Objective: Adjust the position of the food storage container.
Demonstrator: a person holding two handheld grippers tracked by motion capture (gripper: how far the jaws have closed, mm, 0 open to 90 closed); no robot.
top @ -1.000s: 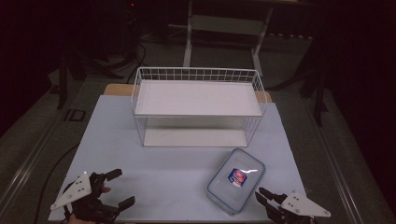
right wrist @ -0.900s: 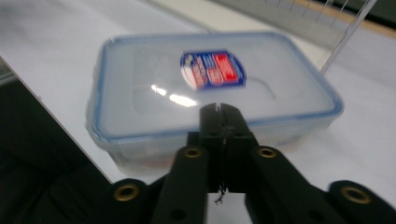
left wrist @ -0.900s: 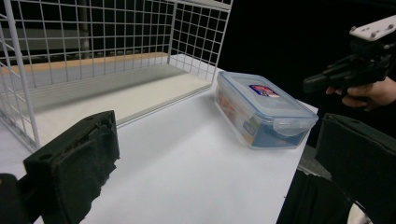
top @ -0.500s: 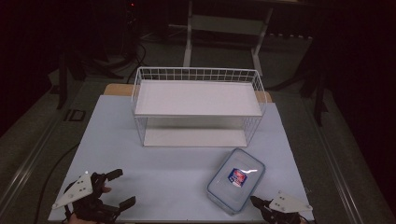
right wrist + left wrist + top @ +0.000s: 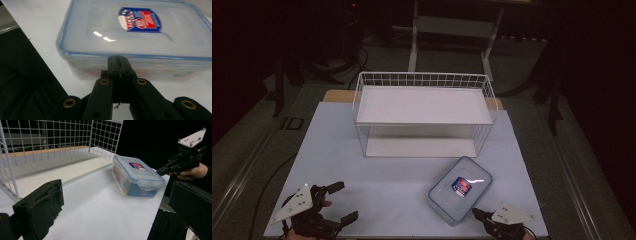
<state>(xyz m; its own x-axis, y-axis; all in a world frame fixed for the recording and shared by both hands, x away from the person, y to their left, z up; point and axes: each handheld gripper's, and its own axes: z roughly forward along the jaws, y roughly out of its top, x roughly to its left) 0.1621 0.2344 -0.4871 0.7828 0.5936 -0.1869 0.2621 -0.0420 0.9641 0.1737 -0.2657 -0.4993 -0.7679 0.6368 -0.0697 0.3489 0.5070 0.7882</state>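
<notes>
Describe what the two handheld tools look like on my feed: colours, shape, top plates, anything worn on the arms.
Both are black two-jaw tools. The left tool has chunky, rough black foam-like pads and a pale grey three-cornered plate on top. The right tool has black linkage arms with brass-coloured rivets and a matching plate with small screws. A dark sleeve shows at the right wrist.

Clear blue-rimmed container [image 5: 460,195], red-blue label [image 5: 461,185], white wire basket [image 5: 424,113], black gripper [image 5: 478,215]
</notes>
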